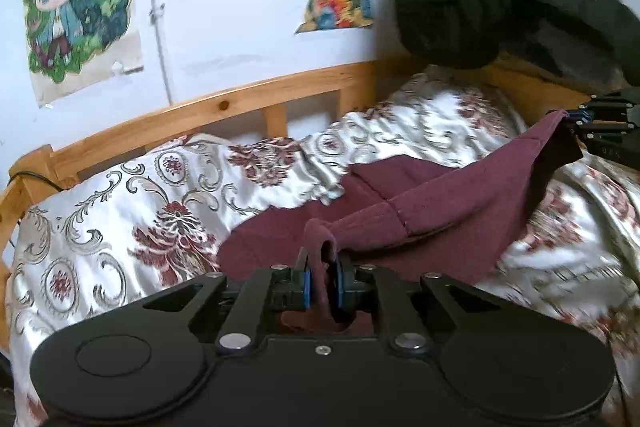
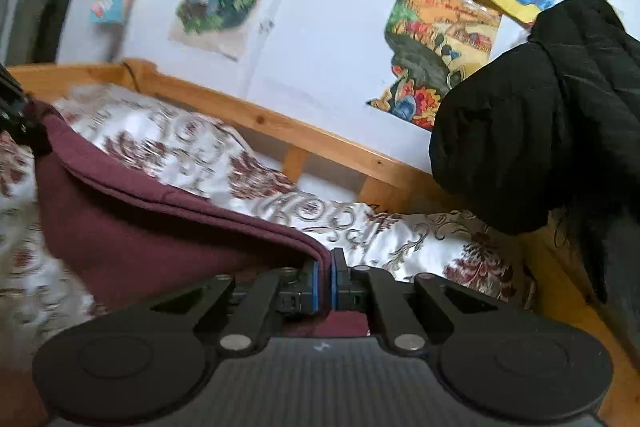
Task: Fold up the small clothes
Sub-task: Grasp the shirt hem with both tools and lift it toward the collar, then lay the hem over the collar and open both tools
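Note:
A small maroon garment [image 1: 432,203] hangs stretched between my two grippers above the bed. My left gripper [image 1: 324,267] is shut on a bunched fold of its edge, which pokes up between the blue pads. In the left wrist view my right gripper [image 1: 576,123] shows at the far right, pinching the garment's other corner. In the right wrist view my right gripper [image 2: 326,267] is shut on the maroon garment [image 2: 152,227] at its hem, and my left gripper [image 2: 20,119] shows at the left edge. The cloth's lower part still trails onto the bed.
The bed carries a white satin cover with maroon floral print [image 1: 132,203]. A wooden bed rail [image 1: 224,103] runs along the far side, under a white wall with posters [image 1: 80,11]. A bulky black garment [image 2: 540,115] hangs over the bed's right end.

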Demonstrator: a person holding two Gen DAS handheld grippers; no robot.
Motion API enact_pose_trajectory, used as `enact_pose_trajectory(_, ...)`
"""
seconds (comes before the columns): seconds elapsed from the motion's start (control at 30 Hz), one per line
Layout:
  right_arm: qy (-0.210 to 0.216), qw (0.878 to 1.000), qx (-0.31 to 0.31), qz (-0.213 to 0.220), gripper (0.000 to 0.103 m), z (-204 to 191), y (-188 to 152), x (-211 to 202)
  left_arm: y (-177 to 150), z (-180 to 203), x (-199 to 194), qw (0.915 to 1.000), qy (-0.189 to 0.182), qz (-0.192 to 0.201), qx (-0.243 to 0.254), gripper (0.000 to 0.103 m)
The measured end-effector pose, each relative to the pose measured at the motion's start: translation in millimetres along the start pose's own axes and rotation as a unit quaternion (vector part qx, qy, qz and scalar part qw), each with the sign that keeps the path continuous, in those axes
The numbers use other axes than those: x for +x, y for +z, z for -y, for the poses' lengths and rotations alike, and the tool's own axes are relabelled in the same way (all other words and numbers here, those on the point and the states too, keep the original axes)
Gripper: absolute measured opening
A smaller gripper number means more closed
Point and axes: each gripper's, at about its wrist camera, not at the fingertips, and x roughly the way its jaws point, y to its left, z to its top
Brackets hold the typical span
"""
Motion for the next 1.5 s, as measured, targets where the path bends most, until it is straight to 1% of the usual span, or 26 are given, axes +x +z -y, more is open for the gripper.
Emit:
enact_pose_trajectory(0.1,-0.006,1.000,-0.006,-0.026,0.006,0,12,50,13,-14,38,0.9999,0.013,-0.009,-0.002,0.013)
enact_pose_trajectory(0.2,-0.006,0.998,-0.010,-0.055,0.006,-2,18,99,19,-29,79,0.9994,0.022,-0.027,-0.005,0.013)
enact_pose_trajectory(0.27,-0.003,0.997,-0.018,-0.073,0.007,-6,20,132,20,-42,101,0.9990,0.023,-0.036,-0.016,0.013)
enact_pose_trajectory(0.37,0.002,0.995,-0.017,-0.099,0.007,-13,17,170,18,-63,131,0.9979,0.021,-0.047,-0.039,0.014)
enact_pose_trajectory(0.43,0.003,0.993,-0.023,-0.117,0.007,-18,12,192,14,-73,147,0.9975,0.020,-0.044,-0.052,0.014)
enact_pose_trajectory(0.5,0.001,0.991,-0.027,-0.130,0.007,-23,6,206,9,-85,163,0.9961,0.014,-0.040,-0.077,0.014)
enact_pose_trajectory(0.63,-0.006,0.987,-0.014,-0.158,0.007,-19,-5,234,-3,-109,185,0.9916,0.010,-0.021,-0.127,0.015)
enact_pose_trajectory(0.67,-0.010,0.986,-0.010,-0.164,0.007,-18,-8,240,-6,-114,187,0.9904,0.009,-0.019,-0.137,0.020)
enact_pose_trajectory(0.7,-0.012,0.985,-0.004,-0.170,0.007,-16,-11,246,-10,-118,189,0.9886,0.004,-0.019,-0.149,0.022)
enact_pose_trajectory(0.73,-0.012,0.984,0.003,-0.176,0.007,-13,-14,252,-14,-124,190,0.9858,-0.002,-0.020,-0.167,0.023)
enact_pose_trajectory(0.77,-0.013,0.983,0.010,-0.181,0.007,-12,-16,256,-18,-127,189,0.9835,-0.009,-0.021,-0.180,0.025)
enact_pose_trajectory(0.8,-0.013,0.982,0.015,-0.186,0.007,-11,-19,260,-21,-131,188,0.9813,-0.017,-0.022,-0.190,0.032)
enact_pose_trajectory(0.83,-0.014,0.981,0.016,-0.191,0.007,-11,-23,264,-25,-133,184,0.9788,-0.026,-0.023,-0.202,0.035)
enact_pose_trajectory(0.9,-0.016,0.980,0.020,-0.197,0.007,-12,-28,269,-34,-135,178,0.9730,-0.050,-0.032,-0.223,0.047)
enact_pose_trajectory(0.93,-0.016,0.980,0.023,-0.196,0.008,-12,-31,269,-40,-136,174,0.9680,-0.071,-0.040,-0.237,0.049)
enact_pose_trajectory(0.97,-0.016,0.981,0.027,-0.193,0.014,-11,-33,268,-47,-134,170,0.9626,-0.091,-0.051,-0.250,0.050)
enact_pose_trajectory(1.0,-0.017,0.981,0.032,-0.188,0.018,-11,-35,266,-53,-132,166,0.9578,-0.107,-0.061,-0.260,0.050)
enact_pose_trajectory(1.07,-0.016,0.983,0.047,-0.178,0.040,-7,-39,260,-64,-124,159,0.9511,-0.133,-0.082,-0.267,0.051)
enact_pose_trajectory(1.1,-0.016,0.983,0.057,-0.174,0.046,-5,-41,255,-69,-119,156,0.9489,-0.144,-0.094,-0.264,0.051)
enact_pose_trajectory(1.13,-0.015,0.983,0.067,-0.170,0.055,-2,-42,251,-73,-114,155,0.9467,-0.155,-0.107,-0.261,0.051)
enact_pose_trajectory(1.17,-0.014,0.983,0.076,-0.164,0.059,0,-43,247,-75,-110,153,0.9443,-0.165,-0.116,-0.260,0.051)
enact_pose_trajectory(1.23,-0.012,0.983,0.097,-0.154,0.065,5,-46,236,-79,-103,152,0.9395,-0.186,-0.127,-0.258,0.051)
enact_pose_trajectory(1.37,-0.011,0.983,0.129,-0.133,0.074,15,-54,215,-86,-94,159,0.9357,-0.203,-0.144,-0.250,0.050)
enact_pose_trajectory(1.43,-0.010,0.982,0.142,-0.128,0.075,18,-58,207,-88,-90,165,0.9353,-0.195,-0.165,-0.245,0.044)
enact_pose_trajectory(1.47,-0.010,0.981,0.146,-0.129,0.075,19,-61,205,-91,-89,168,0.9356,-0.186,-0.177,-0.243,0.035)
enact_pose_trajectory(1.5,-0.010,0.980,0.149,-0.130,0.075,19,-63,203,-92,-89,169,0.9351,-0.180,-0.184,-0.243,0.035)
